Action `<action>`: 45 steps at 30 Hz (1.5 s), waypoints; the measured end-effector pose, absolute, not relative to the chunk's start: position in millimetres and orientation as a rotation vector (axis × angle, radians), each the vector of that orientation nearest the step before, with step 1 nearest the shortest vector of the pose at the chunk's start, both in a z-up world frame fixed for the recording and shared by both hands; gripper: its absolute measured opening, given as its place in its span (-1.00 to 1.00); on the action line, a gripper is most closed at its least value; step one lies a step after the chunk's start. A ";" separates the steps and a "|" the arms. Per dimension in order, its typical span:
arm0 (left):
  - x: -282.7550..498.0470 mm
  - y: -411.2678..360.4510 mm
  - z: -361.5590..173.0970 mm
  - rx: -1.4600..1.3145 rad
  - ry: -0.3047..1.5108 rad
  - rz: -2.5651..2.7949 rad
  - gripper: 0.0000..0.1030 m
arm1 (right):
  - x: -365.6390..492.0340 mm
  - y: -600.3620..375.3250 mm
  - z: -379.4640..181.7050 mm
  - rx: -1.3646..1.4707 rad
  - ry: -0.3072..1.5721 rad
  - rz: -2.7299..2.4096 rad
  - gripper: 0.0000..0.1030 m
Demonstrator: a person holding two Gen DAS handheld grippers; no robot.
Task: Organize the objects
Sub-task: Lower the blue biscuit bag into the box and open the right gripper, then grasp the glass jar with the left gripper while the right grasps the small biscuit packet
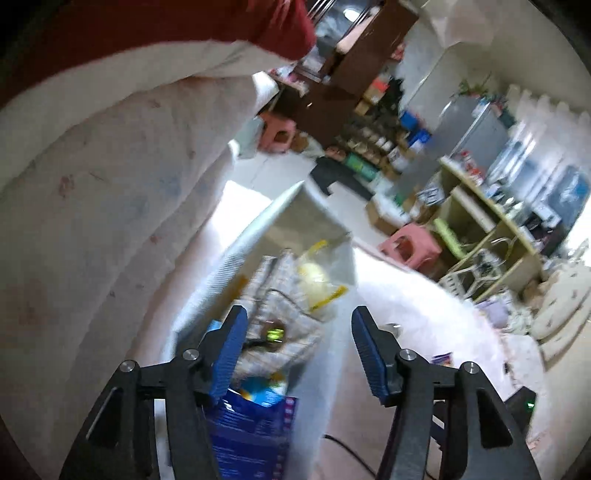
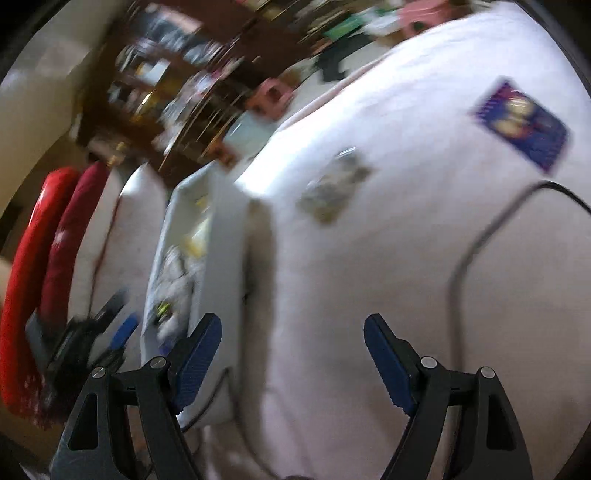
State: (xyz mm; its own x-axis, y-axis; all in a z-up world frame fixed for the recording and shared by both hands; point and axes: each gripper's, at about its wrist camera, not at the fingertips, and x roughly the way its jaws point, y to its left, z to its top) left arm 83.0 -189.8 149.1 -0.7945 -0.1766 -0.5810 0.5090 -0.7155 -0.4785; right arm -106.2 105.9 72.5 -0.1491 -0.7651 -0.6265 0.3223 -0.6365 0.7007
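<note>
Where the white box [image 1: 280,221] stands open at the edge of the white-covered bed [image 1: 424,314], these lines tell what each view holds:

Box: white, open-topped; in the left wrist view it lies just ahead of the left claw, in the right wrist view [image 2: 218,236] it stands at the bed's left edge
Box contents: a clear bag with yellow trim [image 1: 314,277], a pale checked pouch [image 1: 291,332] with a small green-lit item on it, and a dark blue packet [image 1: 251,432] nearest the camera
Blue packet on bed: a second dark blue packet [image 2: 521,125] lies flat on the cover, well apart from the box, in the right wrist view
Grey packet: a small blurred packet [image 2: 332,192] lies on the cover between the box and that blue packet
Left claw [image 1: 299,354]: released, its blue pads spread above the box contents, gripping nothing; the blue packet lies beneath the left pad
Right claw [image 2: 291,362]: released, pads wide, nothing between them, above the bed cover just right of the box
Cable: a black cable [image 2: 480,236] curves across the cover on the right
Person: a red sleeve [image 1: 221,22] at the top of the left view
Surroundings: pink stools [image 1: 410,247] on the floor and cluttered shelves [image 1: 491,221] beyond; both views are motion-blurred
</note>
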 end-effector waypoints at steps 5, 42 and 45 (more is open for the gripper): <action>64.8 -158.7 157.5 0.754 0.755 -2.643 0.11 | -114.5 121.3 76.6 1.311 -0.412 -2.054 0.55; -159.3 -72.5 21.8 1.657 -0.011 -2.677 -0.23 | -212.4 153.7 57.0 1.290 -0.045 -2.097 -0.13; -127.3 -63.3 29.6 1.594 0.020 -2.733 -0.24 | -189.5 161.0 75.0 1.249 -0.166 -2.030 -0.14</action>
